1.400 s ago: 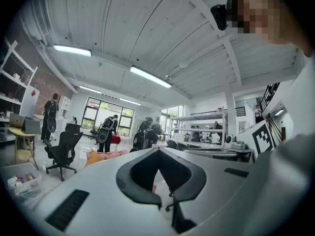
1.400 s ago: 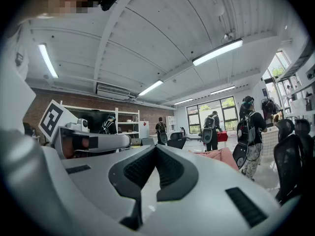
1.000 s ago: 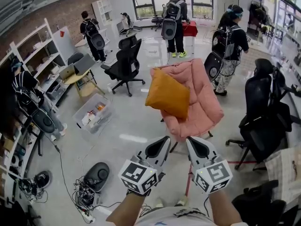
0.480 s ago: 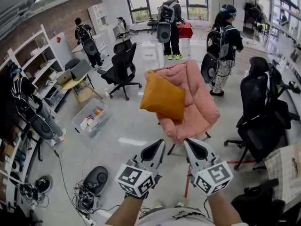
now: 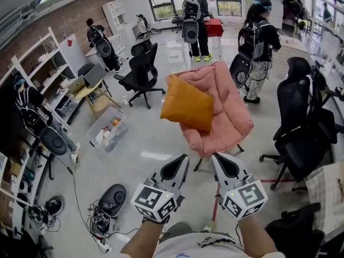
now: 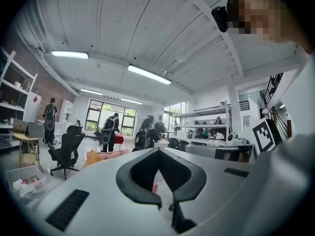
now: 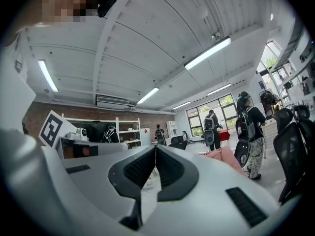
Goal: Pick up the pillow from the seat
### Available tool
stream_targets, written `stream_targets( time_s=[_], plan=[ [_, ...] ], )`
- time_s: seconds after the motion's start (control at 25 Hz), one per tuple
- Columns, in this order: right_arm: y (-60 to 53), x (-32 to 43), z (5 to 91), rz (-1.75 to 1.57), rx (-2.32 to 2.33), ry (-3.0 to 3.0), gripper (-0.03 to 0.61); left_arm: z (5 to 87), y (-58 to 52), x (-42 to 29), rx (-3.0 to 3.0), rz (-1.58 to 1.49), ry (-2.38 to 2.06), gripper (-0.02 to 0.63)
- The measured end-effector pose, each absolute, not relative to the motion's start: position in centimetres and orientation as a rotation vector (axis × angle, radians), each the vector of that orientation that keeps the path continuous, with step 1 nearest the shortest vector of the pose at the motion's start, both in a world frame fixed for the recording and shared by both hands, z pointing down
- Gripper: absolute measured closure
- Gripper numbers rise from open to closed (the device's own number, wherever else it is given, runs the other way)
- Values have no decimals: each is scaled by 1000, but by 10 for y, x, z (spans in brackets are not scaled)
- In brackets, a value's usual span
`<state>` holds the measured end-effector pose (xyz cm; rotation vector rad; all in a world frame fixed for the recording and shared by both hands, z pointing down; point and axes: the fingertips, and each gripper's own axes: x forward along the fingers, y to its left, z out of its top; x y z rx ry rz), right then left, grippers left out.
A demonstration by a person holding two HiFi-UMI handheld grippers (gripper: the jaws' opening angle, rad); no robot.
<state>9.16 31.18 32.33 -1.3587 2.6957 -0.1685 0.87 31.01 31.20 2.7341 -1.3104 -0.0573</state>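
Pillow (image 5: 188, 105), orange, rests tilted on a pink chair (image 5: 228, 117) in the head view, well apart from the left gripper (image 5: 181, 160) and right gripper (image 5: 217, 159), which are held side by side in front of it and hide part of the chair's legs. In the left gripper view, the left gripper's (image 6: 158, 150) jaws are pressed together on nothing, and its body hides all but a sliver of the pillow (image 6: 93, 158). In the right gripper view, the right gripper's (image 7: 155, 147) jaws likewise meet, empty, and only the chair's edge (image 7: 224, 157) shows.

The orange pillow (image 5: 187, 103) hides part of the pink chair (image 5: 228, 114). Things in the clear bin (image 5: 106, 133) are too small to tell.
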Motion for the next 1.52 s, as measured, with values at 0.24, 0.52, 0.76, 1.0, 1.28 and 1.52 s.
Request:
stream_targets(
  time_s=[0.24,0.52,0.76,1.0,1.28,1.52],
  plan=[
    [300,101,319,-166,-1355,2683,563,308,298,17,2741,-46,-1323,603],
    [267,100,325,-163,-1362,2701,563,314,264,20,2743,-48,-1310,603],
    [219,85,329,-170,-1395,2710,563,320,212,7,2738,-54,-1282,603],
    [149,57,332,-174,-1433,2704,563,325,140,-22,2738,-58,-1257,603],
    [75,24,331,-197,-1489,2677,563,330,60,-58,2728,-47,-1221,603],
    [29,-7,335,-195,-1518,2678,563,337,5,-89,2720,-40,-1210,603]
  ],
)
